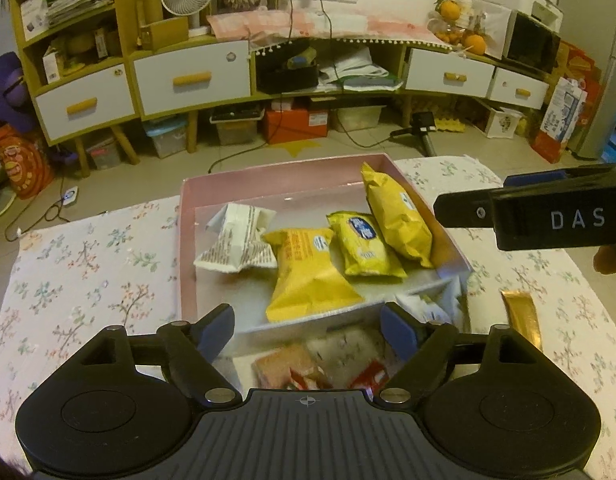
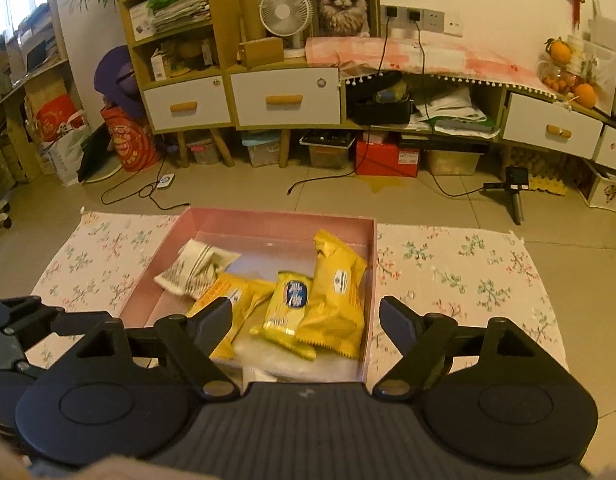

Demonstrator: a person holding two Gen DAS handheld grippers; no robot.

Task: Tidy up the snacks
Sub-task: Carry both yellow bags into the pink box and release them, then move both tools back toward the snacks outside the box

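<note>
The left gripper [image 1: 308, 330] hangs empty, jaws apart, above red-wrapped snacks [image 1: 300, 368]; ahead, yellow packets [image 1: 304, 276] are grouped (probably sorted) in the pink box [image 1: 268, 172]; the right gripper [image 2: 306, 320] is equally wide and empty.

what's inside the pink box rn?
The pink box holds three yellow snack packs and one white pack. Nearer compartment: reddish wrappers, partly hidden by the left gripper.
</note>
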